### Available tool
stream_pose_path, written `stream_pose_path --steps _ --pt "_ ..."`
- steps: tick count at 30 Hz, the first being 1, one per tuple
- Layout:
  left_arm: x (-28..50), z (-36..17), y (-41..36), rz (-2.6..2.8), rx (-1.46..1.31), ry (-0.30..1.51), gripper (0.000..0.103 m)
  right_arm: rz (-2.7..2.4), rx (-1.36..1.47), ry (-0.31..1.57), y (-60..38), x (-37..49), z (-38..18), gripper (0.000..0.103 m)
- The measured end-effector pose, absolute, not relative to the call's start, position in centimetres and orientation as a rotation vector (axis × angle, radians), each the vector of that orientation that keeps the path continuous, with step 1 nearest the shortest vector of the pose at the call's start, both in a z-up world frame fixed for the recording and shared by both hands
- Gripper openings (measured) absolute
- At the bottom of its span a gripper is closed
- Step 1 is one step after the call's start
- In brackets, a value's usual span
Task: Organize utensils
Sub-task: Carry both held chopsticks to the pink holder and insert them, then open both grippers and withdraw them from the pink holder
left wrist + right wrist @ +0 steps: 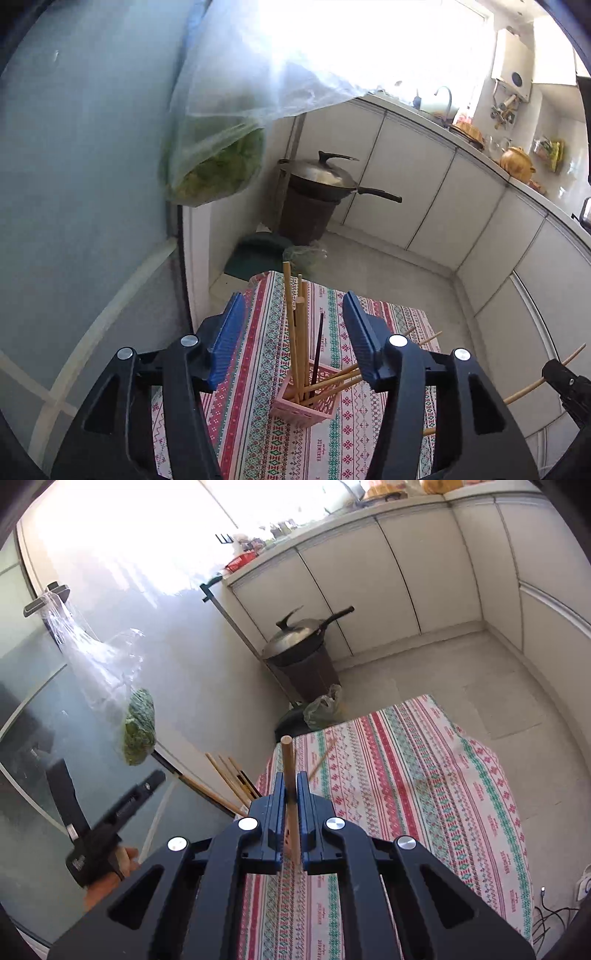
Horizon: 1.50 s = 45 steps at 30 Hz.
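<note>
**Presently: one chopstick in the right gripper, basket ahead of the left**

The table (pixel 258 424), under a striped patterned cloth, carries the work. On it stands a pink slotted basket (pixel 306 402), seen in the left wrist view directly ahead of and below the left gripper (pixel 293 332). The basket holds several wooden chopsticks (pixel 295 332): some stand close to upright, others lean out low toward the right of that view, and one dark stick stands among them.

The left gripper's jaws stand apart with nothing between the pads; the upright sticks appear in the gap but lie beyond it, untouched.

The right gripper (pixel 291 812) is clamped on a single chopstick (pixel 288 768), whose long axis runs roughly along the fingers, its blunt end projecting past the tips. In the left wrist view the same stick (pixel 546 376) shows at the right edge, well to the right of the basket.

Judgement: the coming move turns on this offset. The held stick lies to the right of the basket, so it needs carrying leftward and tipping end-down over the open top. The right hand alone bears the load; the left gripper is nearer the basket and could steady it.
</note>
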<state>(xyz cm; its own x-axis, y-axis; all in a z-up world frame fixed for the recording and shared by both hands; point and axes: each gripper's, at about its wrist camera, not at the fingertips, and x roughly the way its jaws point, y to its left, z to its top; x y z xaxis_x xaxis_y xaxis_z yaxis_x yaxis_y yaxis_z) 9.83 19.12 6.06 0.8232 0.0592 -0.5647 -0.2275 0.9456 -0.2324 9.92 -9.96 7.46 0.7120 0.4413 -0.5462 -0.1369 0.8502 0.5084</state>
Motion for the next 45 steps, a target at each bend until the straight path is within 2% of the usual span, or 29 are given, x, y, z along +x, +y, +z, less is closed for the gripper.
stream_pose_path --steps 8,11,13,14,15,17,18,21,22,27,32,39,45 --pt "9.0 6.5 20.4 0.173 -0.305 0.567 0.064 0.339 0.393 0.646 -4.2 13.7 10.0 0.006" --pt "9.3 6.6 20.1 0.172 -0.287 0.566 0.066 0.333 0.379 0.657 -2.3 15.6 8.8 0.007" --pt "9.4 6.4 20.0 0.173 -0.271 0.57 0.066 0.332 0.368 0.667 -1.0 16.8 7.2 0.01" --pt "9.3 6.4 20.1 0.177 -0.267 0.569 0.066 0.326 0.361 0.685 -0.4 17.4 6.0 0.013" --pt "9.2 6.4 20.2 0.178 -0.27 0.566 0.066 0.321 0.366 0.707 0.0 17.8 5.0 0.026" --pt "8.8 7.0 20.5 0.167 -0.284 0.544 0.066 0.32 0.393 0.725 0.0 17.8 3.8 0.03" --pt "8.5 7.2 20.4 0.164 -0.283 0.528 0.07 0.324 0.397 0.72 -0.1 17.5 3.7 0.03" --pt "7.0 8.2 19.5 0.184 -0.254 0.464 0.092 0.317 0.357 0.679 -0.2 16.2 4.5 0.03" --pt "6.7 8.4 19.1 0.195 -0.239 0.452 0.096 0.307 0.335 0.664 -0.4 15.6 4.8 0.03" --pt "5.3 9.0 15.7 0.316 -0.088 0.405 0.096 0.215 0.228 0.587 -1.3 12.9 5.8 0.048" --pt "3.8 8.2 13.9 0.353 -0.083 0.363 0.096 0.135 0.136 0.538 -2.3 10.2 5.6 0.065" --pt "2.9 6.6 12.3 0.335 -0.064 0.378 0.096 0.015 0.069 0.444 -3.9 7.2 5.2 0.096" --pt "1.9 5.3 11.0 0.321 -0.024 0.388 0.096 -0.107 -0.01 0.451 -4.8 5.6 4.0 0.096"
